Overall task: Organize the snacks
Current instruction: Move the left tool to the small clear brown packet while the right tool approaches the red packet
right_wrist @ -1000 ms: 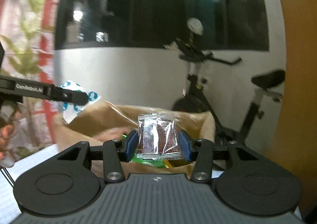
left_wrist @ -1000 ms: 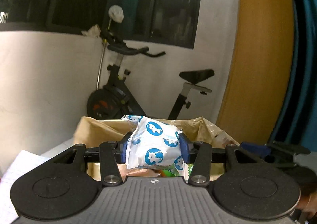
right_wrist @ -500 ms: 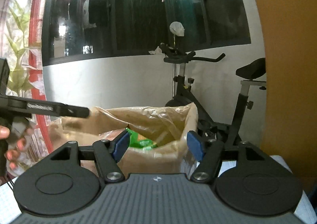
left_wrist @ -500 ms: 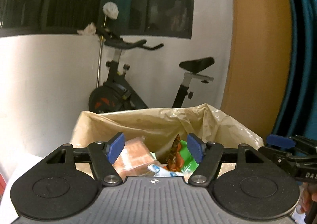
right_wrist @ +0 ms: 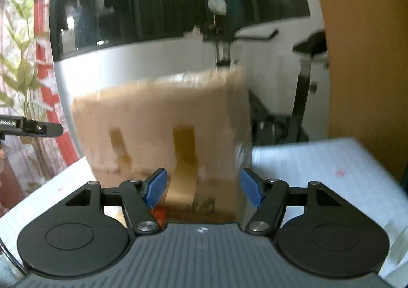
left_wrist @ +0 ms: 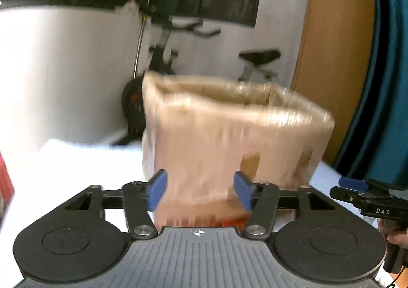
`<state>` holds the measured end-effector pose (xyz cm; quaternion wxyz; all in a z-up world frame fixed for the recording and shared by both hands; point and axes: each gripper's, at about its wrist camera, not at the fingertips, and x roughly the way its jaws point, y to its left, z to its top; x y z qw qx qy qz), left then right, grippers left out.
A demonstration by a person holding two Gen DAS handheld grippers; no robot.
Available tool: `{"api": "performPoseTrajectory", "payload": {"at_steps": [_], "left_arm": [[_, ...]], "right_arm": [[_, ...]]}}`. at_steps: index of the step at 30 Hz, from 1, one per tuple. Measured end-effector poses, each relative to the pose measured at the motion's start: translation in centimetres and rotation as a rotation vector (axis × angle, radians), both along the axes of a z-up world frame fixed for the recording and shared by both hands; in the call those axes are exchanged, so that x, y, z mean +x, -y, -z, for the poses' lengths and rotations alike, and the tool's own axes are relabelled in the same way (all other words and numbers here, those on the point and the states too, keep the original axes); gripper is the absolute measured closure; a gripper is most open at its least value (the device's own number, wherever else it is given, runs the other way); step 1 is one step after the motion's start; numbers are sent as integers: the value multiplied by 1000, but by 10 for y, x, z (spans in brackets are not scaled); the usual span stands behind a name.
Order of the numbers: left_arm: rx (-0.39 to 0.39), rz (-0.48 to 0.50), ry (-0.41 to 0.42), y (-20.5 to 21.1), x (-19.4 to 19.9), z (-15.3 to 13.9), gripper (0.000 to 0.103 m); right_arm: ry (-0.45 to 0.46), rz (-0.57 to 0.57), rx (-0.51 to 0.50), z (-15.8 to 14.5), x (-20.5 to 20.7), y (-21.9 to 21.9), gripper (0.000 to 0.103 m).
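Note:
A brown box lined with a clear plastic bag [left_wrist: 229, 135] stands on a white table [left_wrist: 76, 165]; it also shows in the right wrist view [right_wrist: 163, 125]. Both views are motion-blurred. My left gripper [left_wrist: 200, 190] is open and empty, low in front of the box's near side. My right gripper [right_wrist: 204, 188] is open and empty, also low before the box wall. The right gripper's tip [left_wrist: 367, 196] shows at the left view's right edge. The left gripper's finger [right_wrist: 33, 128] shows at the right view's left edge. The box's contents are hidden.
An exercise bike [left_wrist: 163, 58] stands behind the table against a white wall. A wooden panel [left_wrist: 336, 58] and a teal curtain [left_wrist: 390, 71] are to the right. Something red [right_wrist: 159, 214] lies at the box's foot. White table [right_wrist: 318, 165] extends right.
Both grippers opened and let their snack packets go over the box. Both have since dropped lower, so I now see the box's outer side instead of its inside.

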<state>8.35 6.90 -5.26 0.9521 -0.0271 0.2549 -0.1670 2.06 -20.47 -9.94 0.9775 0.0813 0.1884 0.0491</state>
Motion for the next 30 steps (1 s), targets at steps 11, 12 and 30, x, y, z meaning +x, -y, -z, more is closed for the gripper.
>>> {"api": "performPoseTrajectory", "payload": {"at_steps": [11, 12, 30], "left_arm": [[-26, -2, -238, 20, 49, 91, 59], [-33, -10, -248, 21, 54, 96, 59], [-27, 85, -321, 37, 29, 123, 59]], "right_arm": [[-174, -120, -17, 41, 37, -25, 53], [-189, -121, -28, 44, 42, -26, 53], [-318, -206, -135, 70, 65, -50, 53]]}}
